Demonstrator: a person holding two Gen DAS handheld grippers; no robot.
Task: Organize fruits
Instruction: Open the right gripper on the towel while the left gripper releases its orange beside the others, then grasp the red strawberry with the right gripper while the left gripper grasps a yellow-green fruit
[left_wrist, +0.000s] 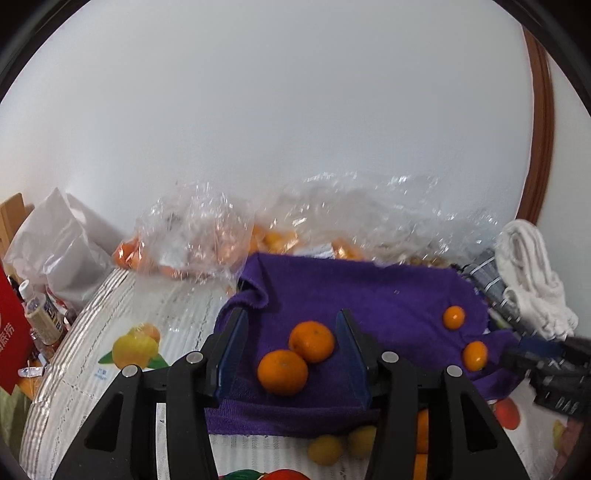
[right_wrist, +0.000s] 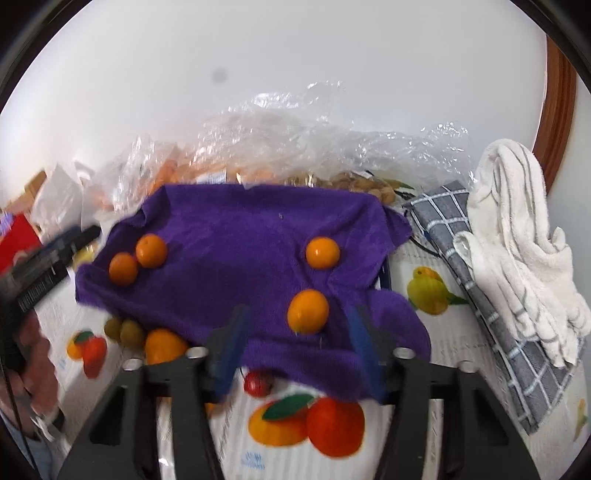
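A purple towel (left_wrist: 369, 295) (right_wrist: 240, 240) lies on the table with four oranges on it. In the left wrist view two touching oranges (left_wrist: 282, 372) (left_wrist: 312, 341) lie between the fingers of my open left gripper (left_wrist: 291, 325). Two smaller-looking oranges (left_wrist: 454, 317) (left_wrist: 475, 355) lie at the towel's right. In the right wrist view my open right gripper (right_wrist: 297, 317) hovers over the towel's near edge, with one orange (right_wrist: 308, 311) between its fingers and another (right_wrist: 322, 252) beyond. The touching pair (right_wrist: 151, 250) (right_wrist: 123, 269) lies at the left.
Clear plastic bags of oranges (left_wrist: 207, 236) (right_wrist: 258, 147) stand behind the towel. A grey checked cloth (right_wrist: 480, 295) and white towel (right_wrist: 524, 258) lie at the right. The fruit-print tablecloth (right_wrist: 295, 443) covers the table. Bottles (left_wrist: 44, 317) and a red packet stand at the left.
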